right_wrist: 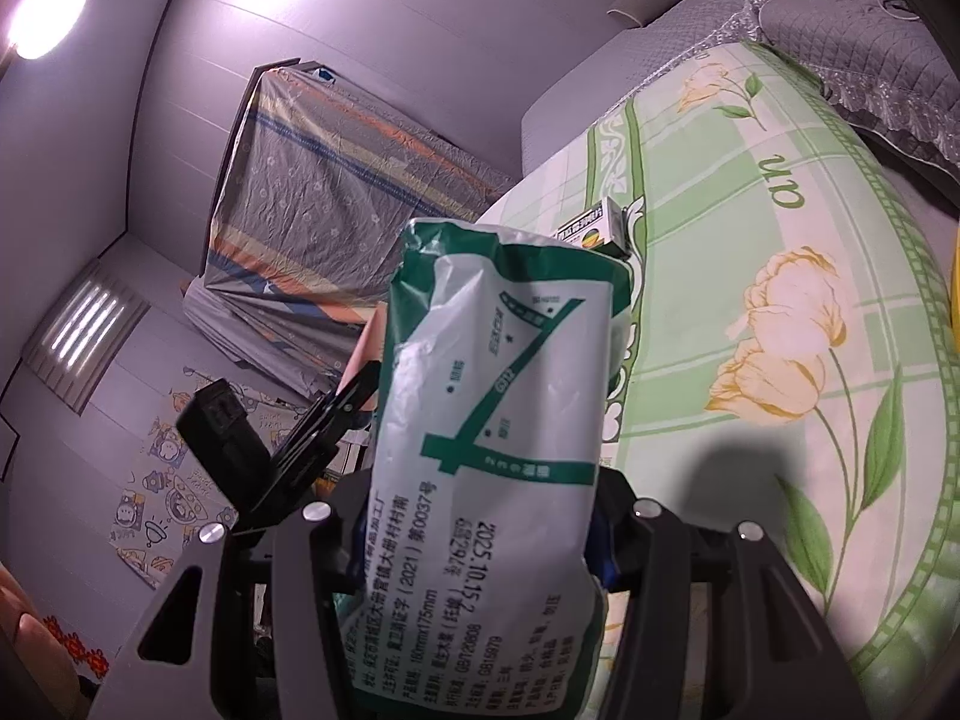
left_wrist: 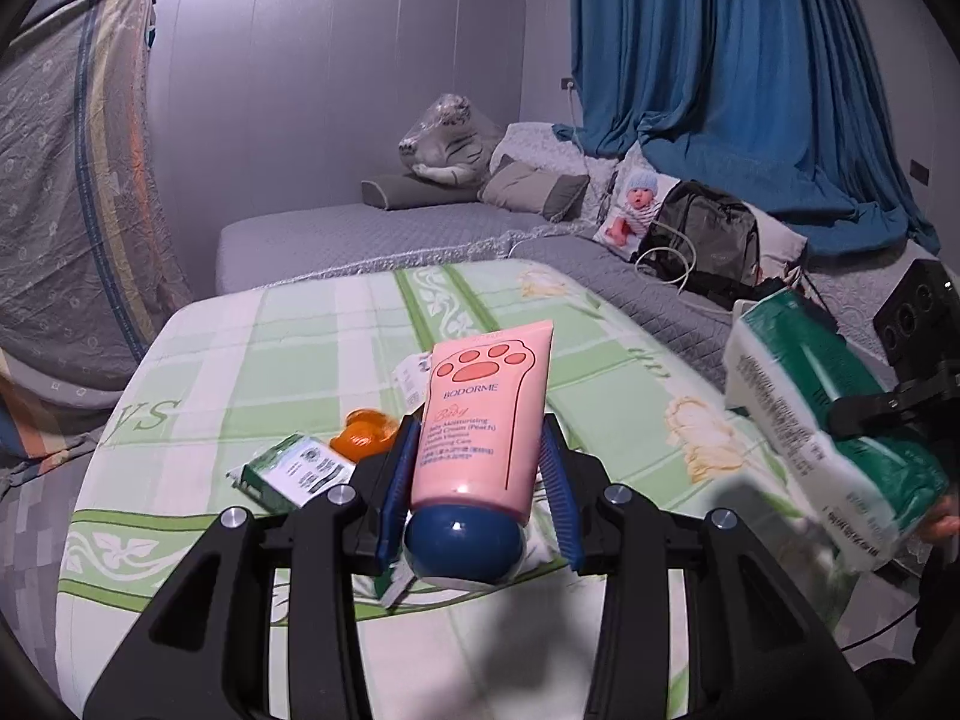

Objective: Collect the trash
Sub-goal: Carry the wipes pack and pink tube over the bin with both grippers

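Your right gripper (right_wrist: 480, 540) is clenched on the tissue pack (right_wrist: 492, 420), lifted clear above the bed (right_wrist: 780, 192); it is soft, light and slippery, so hold its middle. Your left gripper (left_wrist: 480, 474) clamps the pink cream tube (left_wrist: 483, 414) just above its blue cap (left_wrist: 462, 546), level and apparently lifted. The small green box (left_wrist: 294, 468) stays stiff, easy.
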The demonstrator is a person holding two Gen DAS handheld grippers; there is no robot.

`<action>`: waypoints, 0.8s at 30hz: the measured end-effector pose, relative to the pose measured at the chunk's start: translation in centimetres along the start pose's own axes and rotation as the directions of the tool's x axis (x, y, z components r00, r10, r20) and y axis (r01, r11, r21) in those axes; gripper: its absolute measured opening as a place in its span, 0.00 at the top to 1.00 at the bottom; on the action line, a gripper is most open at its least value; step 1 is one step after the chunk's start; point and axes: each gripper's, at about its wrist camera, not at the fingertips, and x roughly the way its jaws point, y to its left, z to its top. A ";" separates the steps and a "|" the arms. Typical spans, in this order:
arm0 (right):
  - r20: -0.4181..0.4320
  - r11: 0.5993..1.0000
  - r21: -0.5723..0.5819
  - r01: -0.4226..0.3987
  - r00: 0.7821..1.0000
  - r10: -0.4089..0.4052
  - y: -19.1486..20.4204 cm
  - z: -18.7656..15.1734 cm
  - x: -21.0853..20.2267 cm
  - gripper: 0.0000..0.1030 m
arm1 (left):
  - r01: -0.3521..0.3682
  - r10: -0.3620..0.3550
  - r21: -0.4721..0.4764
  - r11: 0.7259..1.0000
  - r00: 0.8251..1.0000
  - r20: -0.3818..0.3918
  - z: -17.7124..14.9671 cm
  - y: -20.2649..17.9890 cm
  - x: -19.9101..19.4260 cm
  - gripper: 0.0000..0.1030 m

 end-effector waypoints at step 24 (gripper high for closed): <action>0.303 0.987 0.077 0.140 0.940 -0.157 -5.0 1.0 -13.0 0.52 | 0.212 -0.220 0.190 0.959 0.975 0.021 5.7 -15.5 3.8 0.63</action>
